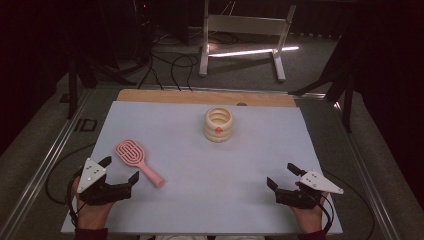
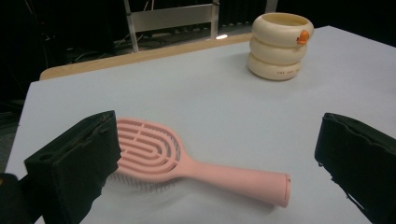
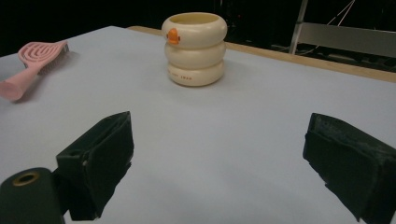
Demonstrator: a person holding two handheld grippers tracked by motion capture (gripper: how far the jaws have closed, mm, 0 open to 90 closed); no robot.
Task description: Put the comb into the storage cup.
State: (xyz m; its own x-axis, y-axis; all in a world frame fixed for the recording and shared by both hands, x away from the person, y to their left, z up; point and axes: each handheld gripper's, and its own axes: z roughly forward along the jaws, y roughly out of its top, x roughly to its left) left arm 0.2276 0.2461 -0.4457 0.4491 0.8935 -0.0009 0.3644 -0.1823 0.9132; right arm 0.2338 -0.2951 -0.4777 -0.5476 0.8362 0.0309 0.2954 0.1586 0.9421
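At the near edge of the pale tabletop [image 1: 200, 200], the left gripper [image 1: 120, 170] rests with its jaws spread wide, holding nothing. The right gripper [image 1: 283, 175], well apart on the other side, is likewise wide open and empty. Just beyond the left gripper lies a pink hairbrush [image 1: 138, 161], flat on the tabletop, bristles down, its handle end pointing toward the middle and its slotted oval head toward the left edge. Farther back, near the middle of the tabletop, a cream ribbed cup [image 1: 218, 125] with a small orange mark stands upright.
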